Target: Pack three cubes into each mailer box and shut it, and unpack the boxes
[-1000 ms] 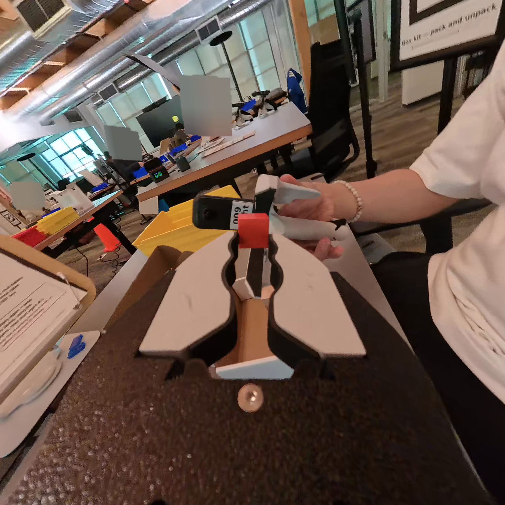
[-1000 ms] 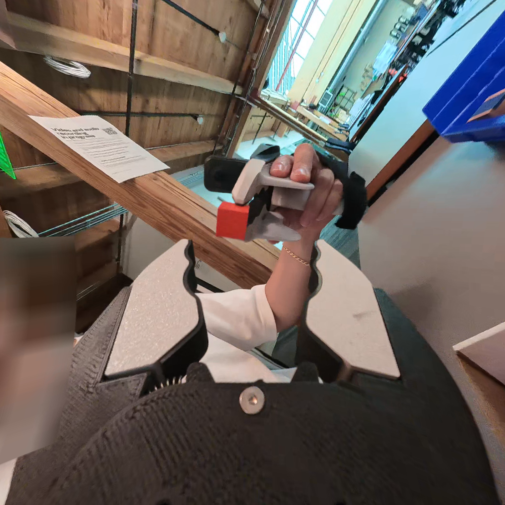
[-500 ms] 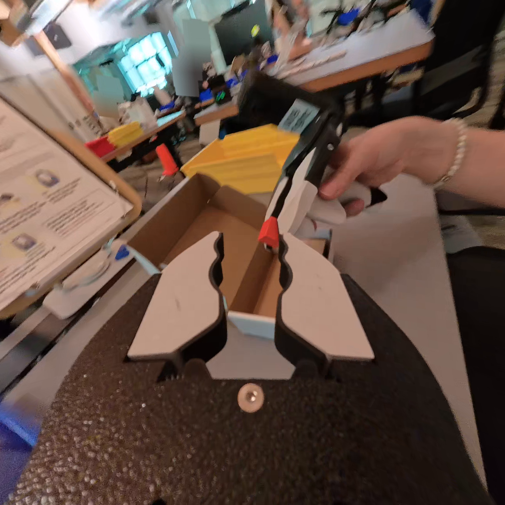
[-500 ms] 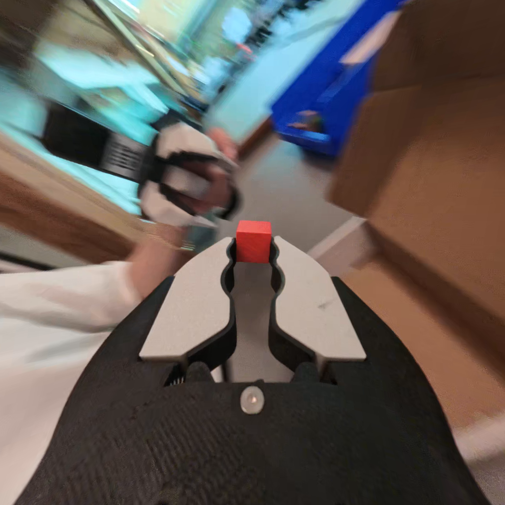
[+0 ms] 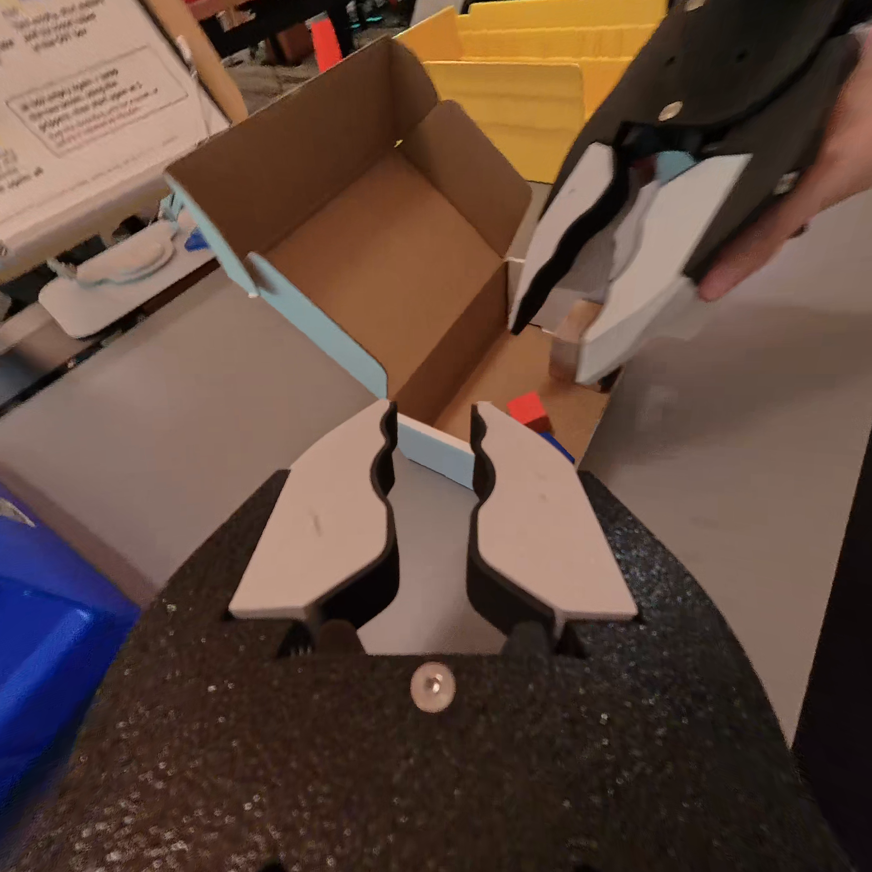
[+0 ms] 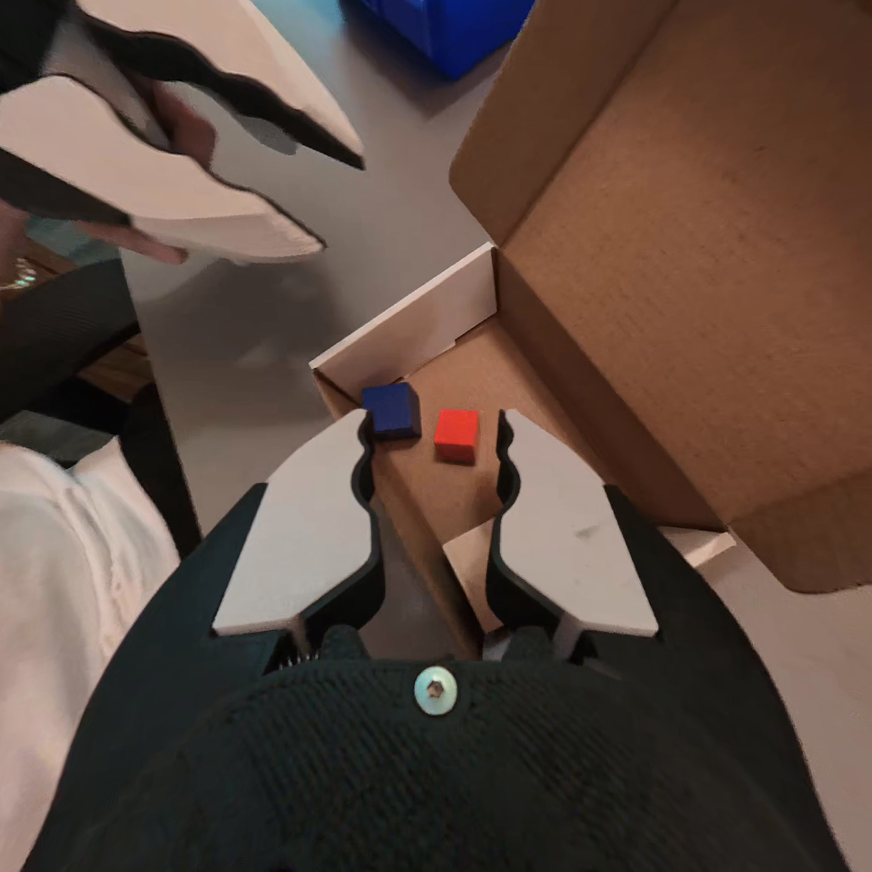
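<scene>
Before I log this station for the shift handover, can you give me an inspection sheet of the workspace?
Surface: grey table, bare near the box.
Job's things: open mailer box; blue cube and red cube on its floor, apart.
Clutter: blue bin, yellow bin, instruction sheet on a stand.
Grippers: left tongs open, empty; right tongs open, empty, above the cubes.
Cables: nothing seen.
Surroundings: an orange cone behind the box.
</scene>
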A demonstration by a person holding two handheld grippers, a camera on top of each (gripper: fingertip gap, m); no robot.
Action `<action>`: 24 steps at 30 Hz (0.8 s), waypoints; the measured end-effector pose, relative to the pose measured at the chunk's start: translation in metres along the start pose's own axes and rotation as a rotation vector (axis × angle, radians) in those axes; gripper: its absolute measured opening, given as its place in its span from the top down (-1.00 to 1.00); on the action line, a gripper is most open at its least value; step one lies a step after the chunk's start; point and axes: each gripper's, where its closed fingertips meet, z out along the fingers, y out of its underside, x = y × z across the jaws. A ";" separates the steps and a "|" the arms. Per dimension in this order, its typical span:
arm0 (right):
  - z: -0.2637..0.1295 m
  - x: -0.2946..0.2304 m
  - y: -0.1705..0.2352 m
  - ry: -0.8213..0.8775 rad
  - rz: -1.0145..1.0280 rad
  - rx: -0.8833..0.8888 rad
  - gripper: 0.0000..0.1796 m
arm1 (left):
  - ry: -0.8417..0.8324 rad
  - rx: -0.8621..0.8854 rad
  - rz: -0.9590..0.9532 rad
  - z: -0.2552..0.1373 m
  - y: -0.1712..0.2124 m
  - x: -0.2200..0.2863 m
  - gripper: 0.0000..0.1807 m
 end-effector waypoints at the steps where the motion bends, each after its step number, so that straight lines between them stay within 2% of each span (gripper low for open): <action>1: -0.007 0.000 -0.001 -0.002 -0.001 0.005 0.36 | -0.028 -0.009 -0.047 0.001 0.001 -0.004 0.69; 3: -0.028 0.014 -0.009 0.074 -0.009 0.061 0.41 | -0.099 -0.033 -0.146 0.001 0.000 -0.016 0.69; 5: -0.054 0.040 -0.021 0.217 0.008 0.158 0.56 | -0.157 -0.042 -0.226 0.001 -0.008 -0.027 0.70; 7: -0.080 0.071 -0.032 0.377 0.057 0.293 0.56 | -0.191 -0.034 -0.255 0.004 -0.020 -0.034 0.70; 9: -0.095 0.093 -0.036 0.465 0.118 0.384 0.56 | -0.226 -0.040 -0.259 0.011 -0.030 -0.041 0.70; 12: -0.093 0.108 -0.034 0.490 0.170 0.408 0.48 | -0.257 -0.067 -0.266 0.023 -0.043 -0.047 0.69; 15: -0.081 0.116 -0.036 0.478 0.198 0.389 0.49 | -0.290 -0.127 -0.246 0.037 -0.043 -0.053 0.69; 17: -0.074 0.121 -0.038 0.477 0.206 0.371 0.61 | -0.321 -0.172 -0.240 0.044 -0.039 -0.058 0.69; 19: -0.072 0.120 -0.045 0.457 0.208 0.399 0.87 | -0.341 -0.199 -0.239 0.048 -0.036 -0.059 0.70; 22: -0.071 0.122 -0.047 0.479 0.192 0.399 0.91 | -0.400 -0.191 -0.217 0.048 -0.035 -0.066 0.86; 24: -0.073 0.122 -0.049 0.510 0.164 0.411 0.92 | -0.437 -0.153 -0.190 0.046 -0.038 -0.070 0.89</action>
